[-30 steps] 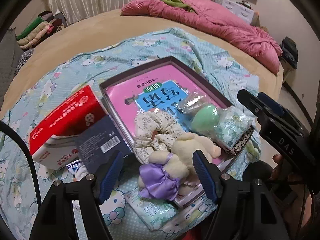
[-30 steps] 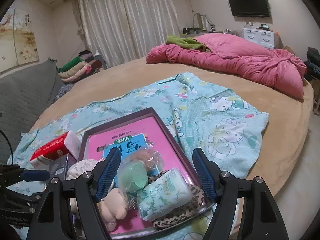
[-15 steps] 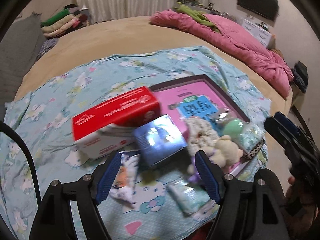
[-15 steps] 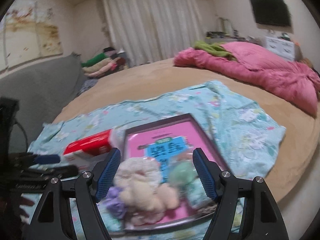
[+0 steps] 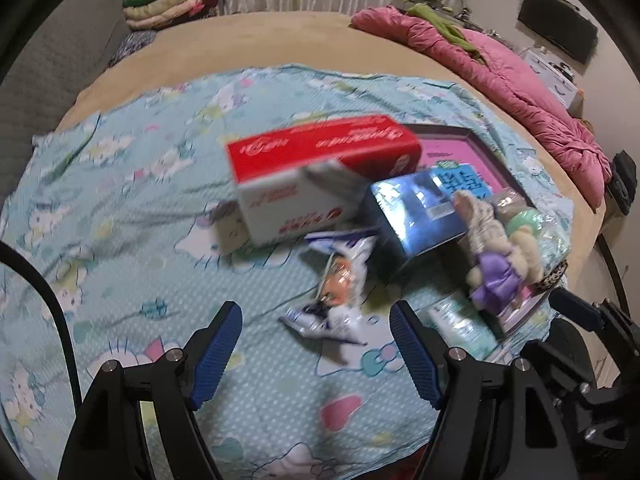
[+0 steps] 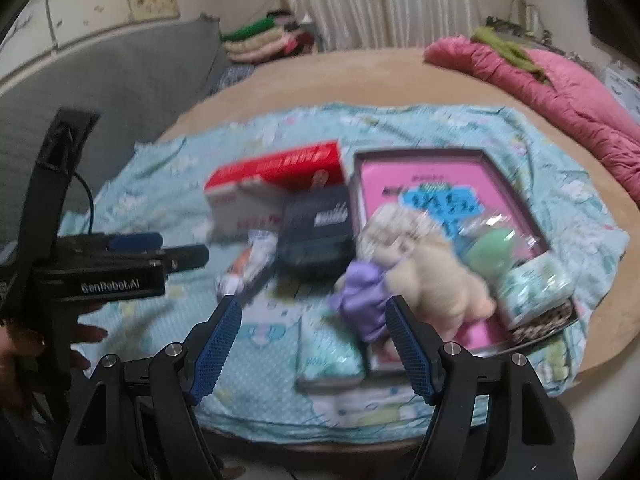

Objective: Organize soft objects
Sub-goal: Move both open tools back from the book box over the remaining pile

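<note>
Both views have swung left, away from the tray (image 6: 486,157), toward the crinkled snack packet (image 5: 336,300) on the blue sheet (image 5: 132,208). The left gripper (image 5: 316,354) and right gripper (image 6: 314,344) hold their jaws wide, nothing between. The plush toy (image 6: 436,280) lies in the tray; the packet seems next.

Fuzzy plush toy (image 6: 440,280) (glossy wrapper (image 5: 340,292) nearby)

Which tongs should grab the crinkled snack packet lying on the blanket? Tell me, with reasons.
Left, most likely. The left tongs stand open with the snack packet lying just ahead between their tips. The right tongs, also open, face the purple scrunchie and tissue pack instead.
</note>
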The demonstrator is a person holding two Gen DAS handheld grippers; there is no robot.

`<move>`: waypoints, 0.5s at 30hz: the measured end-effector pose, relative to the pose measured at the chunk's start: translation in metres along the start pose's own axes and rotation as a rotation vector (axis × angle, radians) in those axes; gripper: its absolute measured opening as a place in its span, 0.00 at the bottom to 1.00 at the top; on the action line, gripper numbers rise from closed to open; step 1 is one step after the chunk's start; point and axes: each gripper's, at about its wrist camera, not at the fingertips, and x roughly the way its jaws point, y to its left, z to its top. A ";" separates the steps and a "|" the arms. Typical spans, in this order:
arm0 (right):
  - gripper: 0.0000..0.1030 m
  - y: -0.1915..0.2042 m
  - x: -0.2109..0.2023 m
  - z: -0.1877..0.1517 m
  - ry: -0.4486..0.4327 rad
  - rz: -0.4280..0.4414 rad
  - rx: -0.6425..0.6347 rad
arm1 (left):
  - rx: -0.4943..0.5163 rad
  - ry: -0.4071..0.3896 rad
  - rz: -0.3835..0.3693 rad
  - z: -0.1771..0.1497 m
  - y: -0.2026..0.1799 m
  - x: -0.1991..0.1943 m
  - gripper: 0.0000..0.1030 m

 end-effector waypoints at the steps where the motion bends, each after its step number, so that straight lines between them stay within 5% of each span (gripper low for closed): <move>1: 0.74 0.002 0.006 -0.003 0.018 -0.003 -0.010 | -0.007 0.004 -0.002 -0.003 0.003 0.003 0.74; 15: 0.72 0.013 0.065 -0.017 0.156 -0.088 -0.125 | -0.039 0.027 -0.056 -0.010 0.014 0.022 0.74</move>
